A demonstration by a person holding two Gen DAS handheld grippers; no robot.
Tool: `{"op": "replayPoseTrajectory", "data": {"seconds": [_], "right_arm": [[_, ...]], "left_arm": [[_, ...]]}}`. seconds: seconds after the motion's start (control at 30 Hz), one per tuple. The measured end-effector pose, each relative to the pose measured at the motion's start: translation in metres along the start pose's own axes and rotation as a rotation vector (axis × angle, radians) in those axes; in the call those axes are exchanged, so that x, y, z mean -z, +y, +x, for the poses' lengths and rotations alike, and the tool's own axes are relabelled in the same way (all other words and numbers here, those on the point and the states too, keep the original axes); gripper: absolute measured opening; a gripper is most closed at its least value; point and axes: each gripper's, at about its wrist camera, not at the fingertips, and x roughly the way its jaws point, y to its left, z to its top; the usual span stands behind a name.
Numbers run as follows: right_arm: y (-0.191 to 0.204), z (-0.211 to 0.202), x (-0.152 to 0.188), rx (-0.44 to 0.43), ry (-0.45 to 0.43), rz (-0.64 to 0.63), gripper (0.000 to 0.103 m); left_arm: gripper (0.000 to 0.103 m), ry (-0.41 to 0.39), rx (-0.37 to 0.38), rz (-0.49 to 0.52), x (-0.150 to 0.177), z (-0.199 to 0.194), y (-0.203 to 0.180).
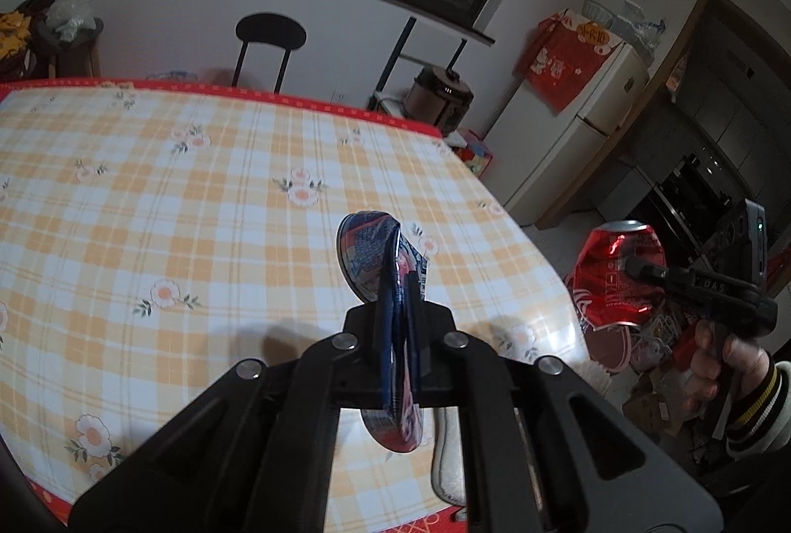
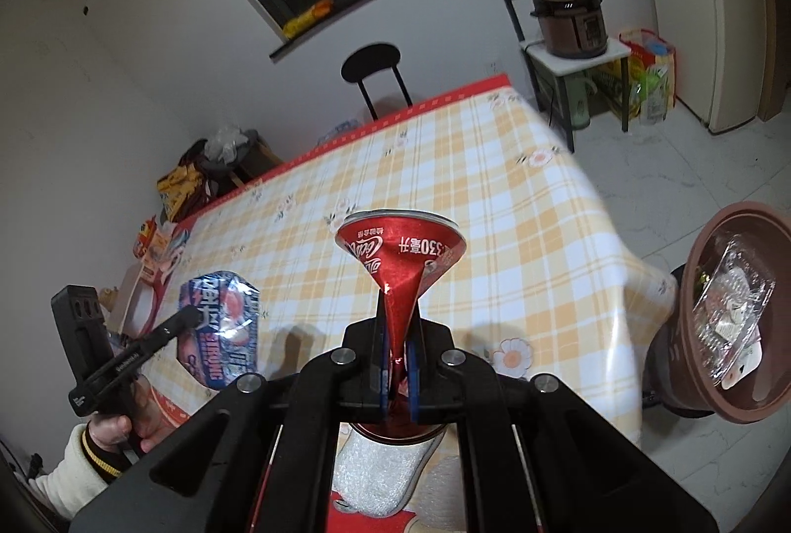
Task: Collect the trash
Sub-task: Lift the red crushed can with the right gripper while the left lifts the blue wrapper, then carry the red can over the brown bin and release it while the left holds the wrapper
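Note:
My left gripper (image 1: 398, 325) is shut on a crushed blue can (image 1: 378, 256), held edge-on above the checked tablecloth (image 1: 197, 206). The same blue can (image 2: 222, 325) shows flat-faced at the left of the right wrist view, pinched by the left gripper (image 2: 190, 315). My right gripper (image 2: 398, 360) is shut on a crushed red cola can (image 2: 403, 251), squeezed to a narrow waist between the pads. In the left wrist view that red can (image 1: 615, 276) hangs past the table's right edge, in the right gripper (image 1: 637, 271), with a hand and striped cuff behind it.
A brown bin (image 2: 731, 315) holding clear plastic wrapping stands on the floor right of the table. A black chair (image 1: 269, 48) is at the far side. A cooker (image 2: 571, 21) sits on a small stand, a fridge (image 1: 573, 147) beyond. Boxes and bags clutter the floor.

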Motion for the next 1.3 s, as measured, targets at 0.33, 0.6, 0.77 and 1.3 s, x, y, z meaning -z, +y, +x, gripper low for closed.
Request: {"op": "replayPoseTrajectory", "data": {"seconds": [0.33, 0.6, 0.77, 1.3], "right_arm": [[-0.041, -0.054, -0.003, 0.034, -0.104, 0.044, 0.007], [-0.099, -0.095, 0.001, 0.09, -0.17, 0.112, 0.007], [-0.14, -0.121, 0.006, 0.139, -0.21, 0.162, 0.007], [-0.275, -0.15, 0.015, 0.334, -0.187, 0.282, 0.007]], "left_arm": [[0.009, -0.069, 0.031, 0.064, -0.022, -0.016, -0.053], [0.009, -0.082, 0.072, 0.11, -0.03, -0.008, -0.102], [0.009, -0.077, 0.089, 0.136, -0.03, 0.004, -0.132], [0.009, -0.036, 0.099, 0.18, -0.02, 0.05, -0.216]]}}
